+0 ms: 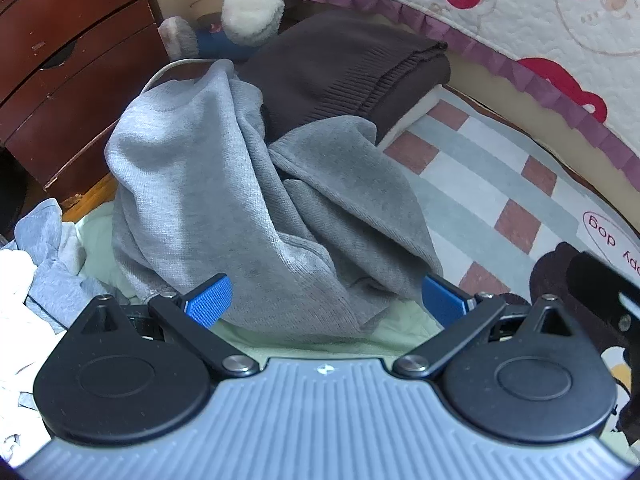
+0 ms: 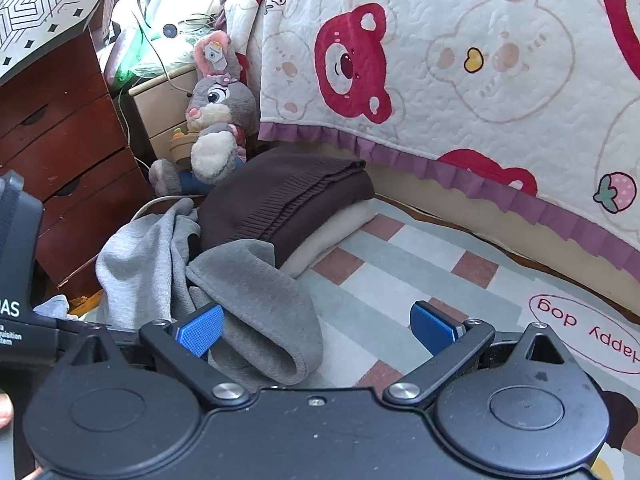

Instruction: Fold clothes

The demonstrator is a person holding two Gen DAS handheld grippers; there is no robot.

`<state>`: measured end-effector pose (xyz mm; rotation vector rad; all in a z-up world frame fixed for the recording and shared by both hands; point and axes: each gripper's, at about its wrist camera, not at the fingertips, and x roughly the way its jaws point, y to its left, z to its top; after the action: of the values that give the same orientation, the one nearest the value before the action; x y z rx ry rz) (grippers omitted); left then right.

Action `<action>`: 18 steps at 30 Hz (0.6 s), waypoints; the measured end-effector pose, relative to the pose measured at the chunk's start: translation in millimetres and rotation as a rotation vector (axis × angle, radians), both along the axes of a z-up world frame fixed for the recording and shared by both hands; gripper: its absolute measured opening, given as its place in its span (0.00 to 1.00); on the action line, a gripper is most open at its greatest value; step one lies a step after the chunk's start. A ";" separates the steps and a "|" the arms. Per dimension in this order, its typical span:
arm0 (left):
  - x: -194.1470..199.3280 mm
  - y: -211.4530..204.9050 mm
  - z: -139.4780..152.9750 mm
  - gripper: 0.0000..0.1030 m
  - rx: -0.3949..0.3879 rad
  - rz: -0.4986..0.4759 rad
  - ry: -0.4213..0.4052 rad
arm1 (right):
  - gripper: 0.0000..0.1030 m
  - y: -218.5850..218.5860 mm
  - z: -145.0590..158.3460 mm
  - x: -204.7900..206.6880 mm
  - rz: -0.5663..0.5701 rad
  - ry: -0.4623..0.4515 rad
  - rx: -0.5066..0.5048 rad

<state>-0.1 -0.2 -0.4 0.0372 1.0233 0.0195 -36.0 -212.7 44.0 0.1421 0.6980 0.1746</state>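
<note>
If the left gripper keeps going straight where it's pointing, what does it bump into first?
Probably the crumpled gray garment. The left gripper is open and aimed down at it, with nothing in between, though depth is hard to judge.

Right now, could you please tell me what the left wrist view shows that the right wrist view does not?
Only the left wrist view shows the heap of pale blue and white laundry beside the open left gripper. Only the right wrist view shows the plush rabbit's face and the open right gripper. Both show the crumpled grey sweatshirt, the folded brown knit and the checked rug.
</note>
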 end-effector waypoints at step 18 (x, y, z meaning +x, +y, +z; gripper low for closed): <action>-3.4 -6.7 -5.7 1.00 -0.006 -0.019 0.019 | 0.99 -1.3 -3.0 1.4 0.011 0.019 0.020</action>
<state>-3.5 -7.0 -6.1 0.0413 1.0416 -0.0017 -34.6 -214.1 41.0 0.1590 0.7158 0.1907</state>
